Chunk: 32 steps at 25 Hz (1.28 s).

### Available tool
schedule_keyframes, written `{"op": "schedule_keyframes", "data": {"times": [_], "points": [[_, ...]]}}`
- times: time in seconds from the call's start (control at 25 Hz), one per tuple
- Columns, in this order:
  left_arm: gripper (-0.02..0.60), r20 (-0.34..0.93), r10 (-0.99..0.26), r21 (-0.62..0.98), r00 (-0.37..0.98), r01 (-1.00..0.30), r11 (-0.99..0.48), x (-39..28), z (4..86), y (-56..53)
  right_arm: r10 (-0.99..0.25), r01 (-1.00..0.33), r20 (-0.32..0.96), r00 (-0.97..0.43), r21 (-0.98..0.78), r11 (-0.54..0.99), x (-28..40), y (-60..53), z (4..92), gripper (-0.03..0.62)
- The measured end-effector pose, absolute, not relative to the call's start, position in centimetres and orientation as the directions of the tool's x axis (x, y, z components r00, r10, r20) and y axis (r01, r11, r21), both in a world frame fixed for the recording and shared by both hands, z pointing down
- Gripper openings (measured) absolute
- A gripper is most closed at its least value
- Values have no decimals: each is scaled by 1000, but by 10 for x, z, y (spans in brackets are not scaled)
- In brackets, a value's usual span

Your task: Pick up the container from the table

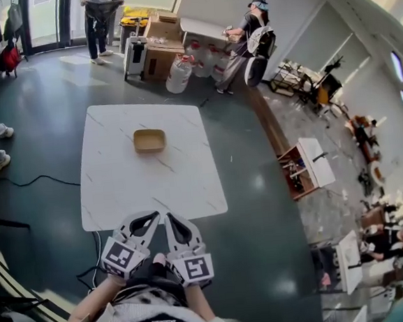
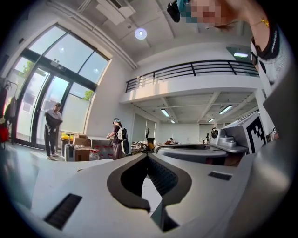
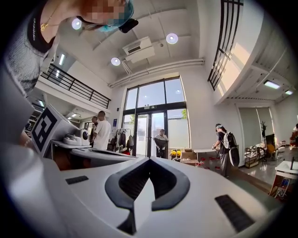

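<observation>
Container [image 1: 149, 140]: tan, shallow, rectangular w/ rounded corners, open top, upright. Sits on white marble-look table [image 1: 120, 195], approx. mid-width, in the far half. Nothing touches it.

Left gripper [image 1: 142, 218]: held low at the near table edge, close to the person's body, well apart from container. Left gripper view: fingers [image 2: 88, 186] clenched, tips meeting, nothing between them. That camera looks level across the room, so container isn't seen there.

Right gripper [image 1: 173, 221]: just beside the left one, at the same near edge, also well apart from container. Right gripper view: its fingers [image 3: 200, 195] likewise pressed together at the tips, empty. That view faces the glass doors [image 3: 149, 130].

Surroundings (head view): dark glossy floor [image 1: 246, 188] all round the table. Cardboard boxes [image 1: 162, 51] beyond the table's far end. Person w/ backpack [image 1: 250, 40] stands near them, to the right. Second person [image 1: 101, 18] stands by the doors at top. Black cable [image 1: 28, 182] lies on the floor left of the table.
</observation>
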<state>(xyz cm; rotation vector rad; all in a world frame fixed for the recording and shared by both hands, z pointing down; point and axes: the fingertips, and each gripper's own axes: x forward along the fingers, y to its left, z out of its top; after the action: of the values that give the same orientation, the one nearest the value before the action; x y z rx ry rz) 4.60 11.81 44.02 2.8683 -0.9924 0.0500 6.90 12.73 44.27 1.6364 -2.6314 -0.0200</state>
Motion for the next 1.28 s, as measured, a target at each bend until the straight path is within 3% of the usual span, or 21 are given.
{"op": "schedule_keyframes", "data": {"times": [0.72,1.28], "points": [[-2,101,-788,103,607,-795,-598,73,452,73,-763,-763,39,-646,22,646,105,73,441,-5],[-2,101,-748,129,656,-754,-644,66,447,2,-828,-826,65,-558,53,561,115,9,453,-5]]}}
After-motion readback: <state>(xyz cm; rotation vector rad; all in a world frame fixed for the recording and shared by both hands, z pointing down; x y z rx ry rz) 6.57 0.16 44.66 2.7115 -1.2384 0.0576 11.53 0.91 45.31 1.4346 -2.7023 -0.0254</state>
